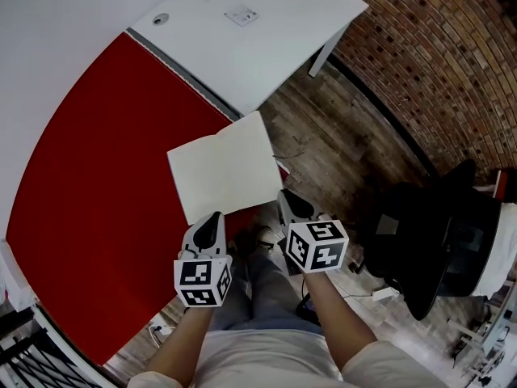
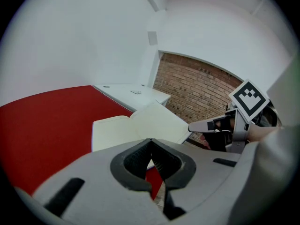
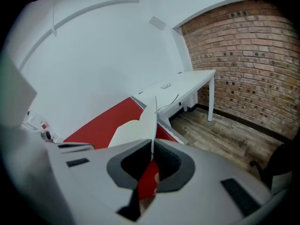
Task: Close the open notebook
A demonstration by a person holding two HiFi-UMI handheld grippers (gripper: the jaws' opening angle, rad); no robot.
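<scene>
The open notebook [image 1: 218, 172] lies with blank cream pages on the red table [image 1: 97, 184], near its front edge. My right gripper [image 1: 285, 197] is shut on the near right corner of the notebook's right half. In the right gripper view that half [image 3: 149, 118] stands edge-on and rises from between the jaws of the right gripper [image 3: 152, 145]. The left gripper view shows the notebook [image 2: 136, 125] spread out, its right side slightly raised by the right gripper's fingers [image 2: 206, 124]. My left gripper [image 1: 215, 217] [image 2: 151, 142] is shut at the notebook's near edge, with nothing seen between its pads.
A white desk [image 1: 258, 31] stands beyond the red table. The brick wall [image 1: 436, 47] and wood floor [image 1: 339, 144] lie to the right. A black office chair [image 1: 436, 241] sits at the lower right. The person's legs are under the grippers.
</scene>
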